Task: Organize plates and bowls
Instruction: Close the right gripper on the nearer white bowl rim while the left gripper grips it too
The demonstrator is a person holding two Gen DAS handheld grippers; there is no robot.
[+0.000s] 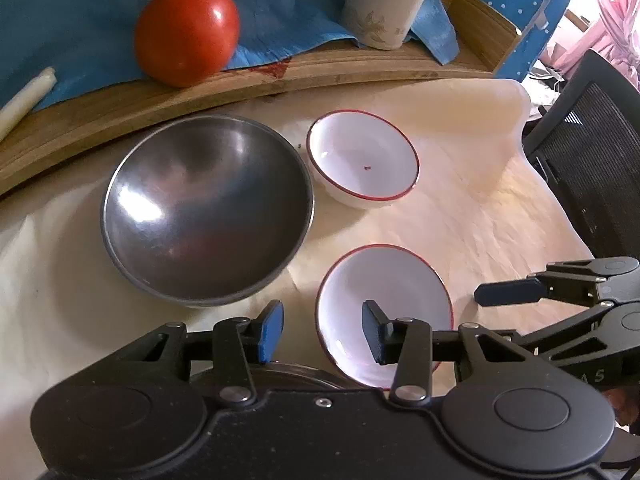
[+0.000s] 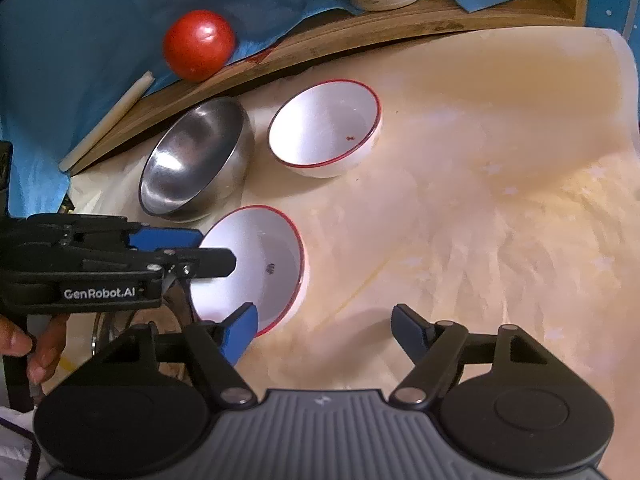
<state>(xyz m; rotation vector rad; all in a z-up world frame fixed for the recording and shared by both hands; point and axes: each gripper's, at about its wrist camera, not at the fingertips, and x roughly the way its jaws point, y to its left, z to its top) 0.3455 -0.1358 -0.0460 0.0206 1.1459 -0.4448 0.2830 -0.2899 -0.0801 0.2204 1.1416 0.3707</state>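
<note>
Near white bowl (image 1: 384, 308), round, glossy, red-rimmed, sits mouth-up and tipped a bit on the cream wrinkled cloth (image 1: 500, 208); no long axis. Left gripper (image 1: 324, 330) is spread, one finger inside the bowl, one outside its rim, not clamped. Right gripper (image 2: 324, 330) gapes wide w/ nothing between, just beside that bowl. Far white bowl (image 1: 362, 160) upright; steel bowl (image 1: 208, 208), smooth and shiny, beside both; red tomato (image 1: 186, 32) on wood board (image 1: 280, 80).
</note>
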